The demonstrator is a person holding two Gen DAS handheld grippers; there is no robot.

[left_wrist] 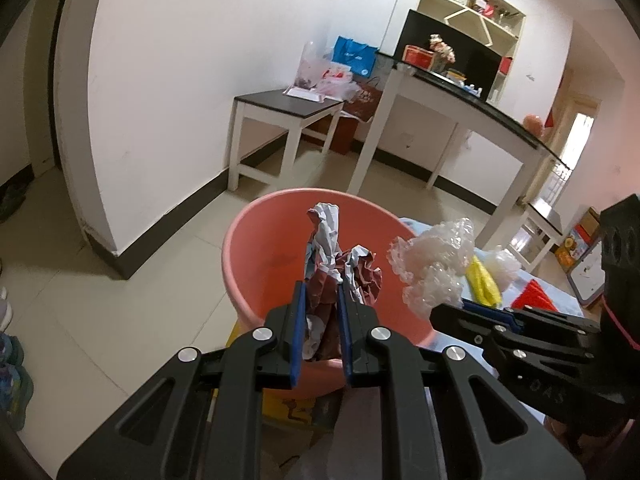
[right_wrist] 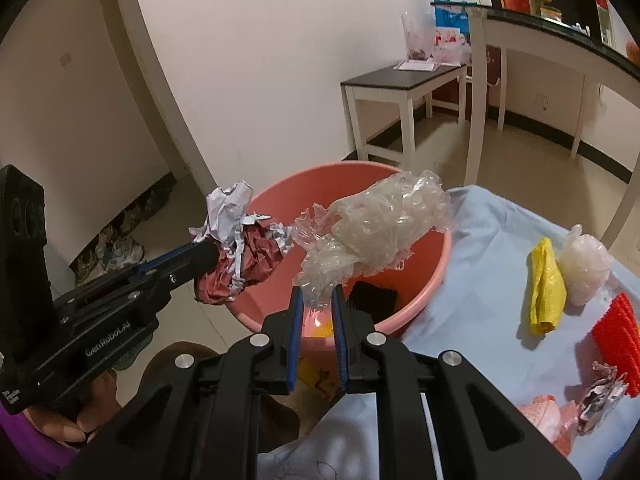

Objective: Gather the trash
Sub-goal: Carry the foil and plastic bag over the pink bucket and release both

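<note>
Crumpled red-and-white paper wad (left_wrist: 336,268) sits clamped between the blue pads of my left tongs (left_wrist: 322,292), its lower part pinched in the gap and the rest sticking out past the tips. Its long axis runs along the fingers, with a white twisted end pointing up and away from me. It hangs over the round pink plastic basin (left_wrist: 256,248).

Clear crinkled plastic film wad (right_wrist: 372,232) is gripped by my right tongs (right_wrist: 316,300) at its lower tail, the pads closed on it. The bulk rises forward and to the right, so its long axis slants up from the tips toward the far rim. It too is above the basin (right_wrist: 432,276), just beside the paper wad (right_wrist: 240,248) held by the left tongs (right_wrist: 200,256); whether the two touch I cannot tell.

Inside the basin I see a black ridged piece (right_wrist: 374,296) against the near wall and something yellow-orange (right_wrist: 322,330) at the bottom.

To the right, the table under a light blue cloth (right_wrist: 480,288) carries a yellow plastic bag (right_wrist: 546,288) lying with its length toward me, a second clear film wad (right_wrist: 586,268) touching it, a red ridged piece (right_wrist: 618,340), a small crumpled foil wrapper (right_wrist: 600,400) and a pinkish bag (right_wrist: 548,420).
</note>
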